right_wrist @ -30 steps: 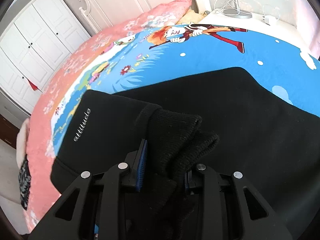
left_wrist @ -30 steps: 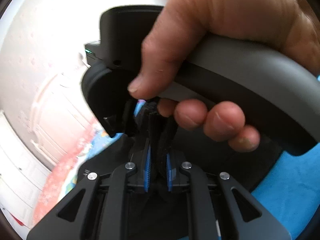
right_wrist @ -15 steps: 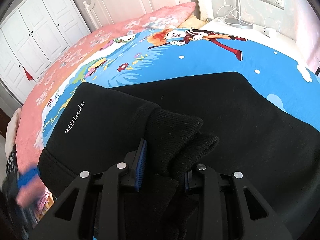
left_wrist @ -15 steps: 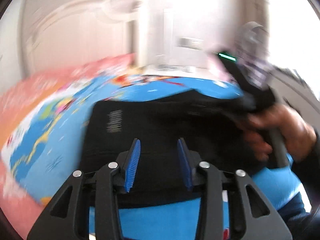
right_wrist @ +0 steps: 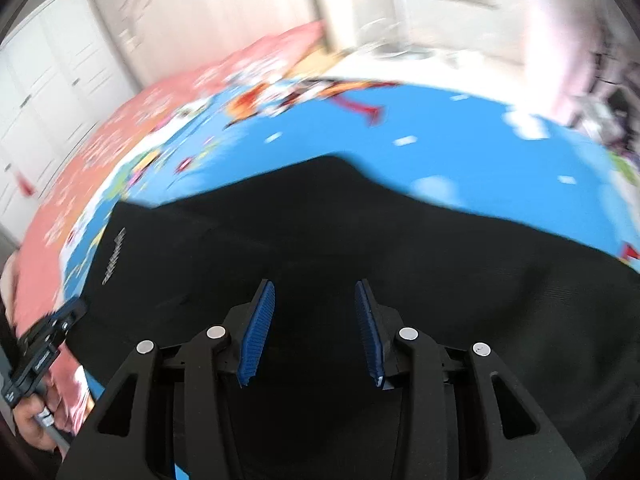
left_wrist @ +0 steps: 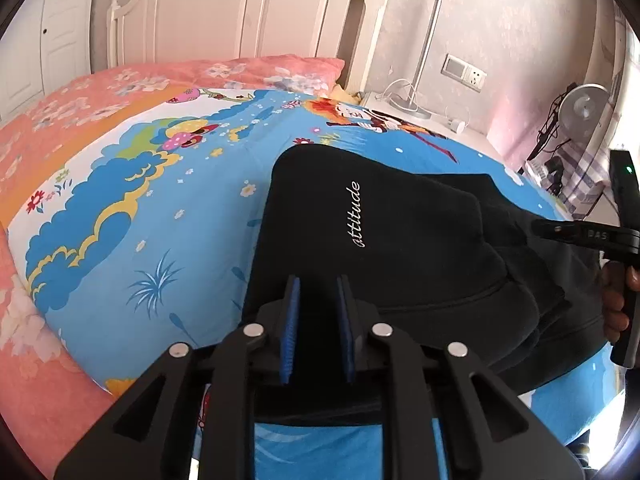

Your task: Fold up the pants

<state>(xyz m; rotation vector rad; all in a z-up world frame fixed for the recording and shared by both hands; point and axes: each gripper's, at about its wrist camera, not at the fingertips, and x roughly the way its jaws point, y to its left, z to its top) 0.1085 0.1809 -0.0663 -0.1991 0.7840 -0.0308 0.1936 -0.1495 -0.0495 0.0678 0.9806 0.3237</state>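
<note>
Black pants (left_wrist: 384,240) with white "attitude" lettering lie folded on the bed, a leg end doubled over on top. They also fill the lower half of the blurred right wrist view (right_wrist: 360,248). My left gripper (left_wrist: 318,292) is open and empty, just above the pants' near left edge. My right gripper (right_wrist: 314,300) is open and empty over the black cloth. The right gripper's body shows at the right edge of the left wrist view (left_wrist: 592,236). The left gripper shows at the lower left of the right wrist view (right_wrist: 44,344).
The bed has a blue cartoon sheet (left_wrist: 160,220) and pink floral bedding (left_wrist: 80,104). A white headboard (left_wrist: 248,16) stands behind. A nightstand with a lamp base and cables (left_wrist: 404,104) is at the back right, a fan (left_wrist: 584,108) beyond it.
My right gripper has let go of the pants' leg end and opened wide, moving quickly. My left gripper stays open and has settled over the pants' near left edge.
</note>
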